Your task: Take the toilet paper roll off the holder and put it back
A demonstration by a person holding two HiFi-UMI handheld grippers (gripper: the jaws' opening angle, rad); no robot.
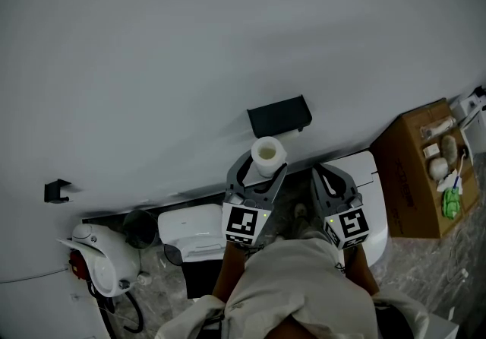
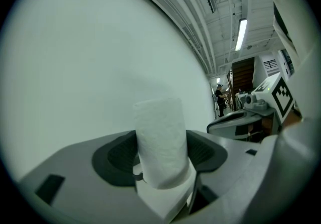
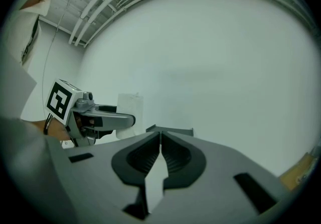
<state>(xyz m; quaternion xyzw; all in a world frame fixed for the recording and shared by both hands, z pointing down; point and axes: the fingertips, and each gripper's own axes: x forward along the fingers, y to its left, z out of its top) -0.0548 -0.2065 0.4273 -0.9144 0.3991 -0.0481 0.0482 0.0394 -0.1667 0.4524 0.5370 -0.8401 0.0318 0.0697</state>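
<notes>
Closest to the head camera is the person's pale shirt point(image 1: 304, 284), with both forearms reaching out from under it toward the wall. Each forearm ends at a marker cube, and the grey grippers extend just past those. The left gripper point(image 1: 264, 166) is clamped on the toilet paper roll point(image 1: 268, 156). In the left gripper view the dark pads point(image 2: 116, 155) press on either side of the white roll, which stands upright between them, and a loose flap of paper hangs below it. From above, the roll's open core faces up. The right gripper point(image 1: 328, 178) is alongside, a little apart from the left one. Its jaws are closed together with nothing between them, and the right gripper view shows the two ribbed pads meeting along a thin seam. Below the grippers lie a white toilet point(image 1: 194, 229) and a mottled stone floor point(image 1: 425, 265). Just beyond the roll the black holder point(image 1: 279, 115) is fixed to the plain white wall point(image 1: 228, 41). The roll is off the holder, directly in front of it and close, but whether the two touch cannot be told. Off to the right an open cardboard box point(image 1: 414, 178) holds small items. To the far left are a white device with a red part point(image 1: 99, 254) and a small black bracket point(image 1: 56, 191) on the wall.
</notes>
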